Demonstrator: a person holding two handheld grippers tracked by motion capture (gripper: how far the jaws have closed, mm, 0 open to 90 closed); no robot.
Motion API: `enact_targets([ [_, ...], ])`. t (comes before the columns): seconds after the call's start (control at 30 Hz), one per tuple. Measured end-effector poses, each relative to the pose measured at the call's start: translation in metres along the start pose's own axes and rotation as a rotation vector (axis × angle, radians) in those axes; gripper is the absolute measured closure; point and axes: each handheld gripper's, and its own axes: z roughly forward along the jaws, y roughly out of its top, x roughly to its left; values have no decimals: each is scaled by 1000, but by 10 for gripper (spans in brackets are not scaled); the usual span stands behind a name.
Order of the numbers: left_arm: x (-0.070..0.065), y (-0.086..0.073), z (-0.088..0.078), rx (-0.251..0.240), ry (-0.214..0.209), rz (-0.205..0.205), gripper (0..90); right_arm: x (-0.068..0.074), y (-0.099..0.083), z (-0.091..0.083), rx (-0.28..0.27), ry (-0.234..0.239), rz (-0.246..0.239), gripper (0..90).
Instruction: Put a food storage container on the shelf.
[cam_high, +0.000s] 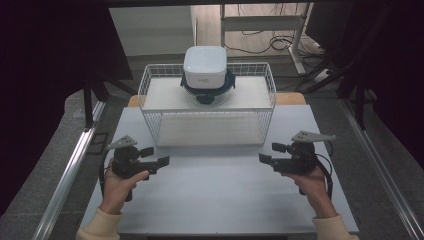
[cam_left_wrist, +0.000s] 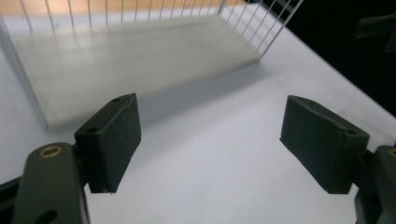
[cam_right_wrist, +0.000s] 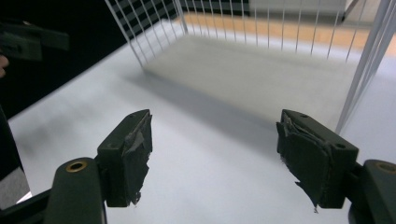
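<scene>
High view first, from the left: the left gripper (cam_high: 156, 156), a black angular tool topped by a grey three-cornered plate, sits in the person's hand over the smooth white table (cam_high: 220, 195), its jaws spread wide with nothing between them. At centre, well beyond both tools, stands a white wire basket (cam_high: 150, 95) of thin rods with a flat pale floor; a rounded white boxy container (cam_high: 205, 66) with a dark blue rim rests on a shelf inside it. At the right the right gripper (cam_high: 267, 152) mirrors the first, jaws likewise apart and empty. Its own view shows frayed, torn black pads (cam_right_wrist: 133, 154); the left gripper view shows smooth blocky ones (cam_left_wrist: 116, 140).
</scene>
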Motion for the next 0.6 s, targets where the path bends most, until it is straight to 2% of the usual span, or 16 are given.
enact_targets([
  [0.03, 3, -10, 2, 21, 2, -15, 198, -2, -13, 4, 44, -13, 2, 263],
  [0.07, 3, -10, 2, 21, 2, -15, 197, -2, -13, 4, 44, -13, 2, 263],
  [0.17, 6, -19, 4, 41, 43, 1, 199, -2, -24, 6, 64, -24, -3, 263],
  [0.23, 7, -23, 5, 53, 50, 5, 202, -1, -28, 7, 69, -33, -4, 263],
  [0.33, 8, -25, 6, 60, 54, 8, 203, 0, -28, 7, 62, -37, -16, 263],
  [0.53, 7, -24, -1, 32, 62, 23, 202, 4, -27, 1, 30, -53, -62, 247],
  [0.6, 8, -24, -2, 26, 70, 31, 196, 1, -26, -1, 13, -65, -71, 222],
])
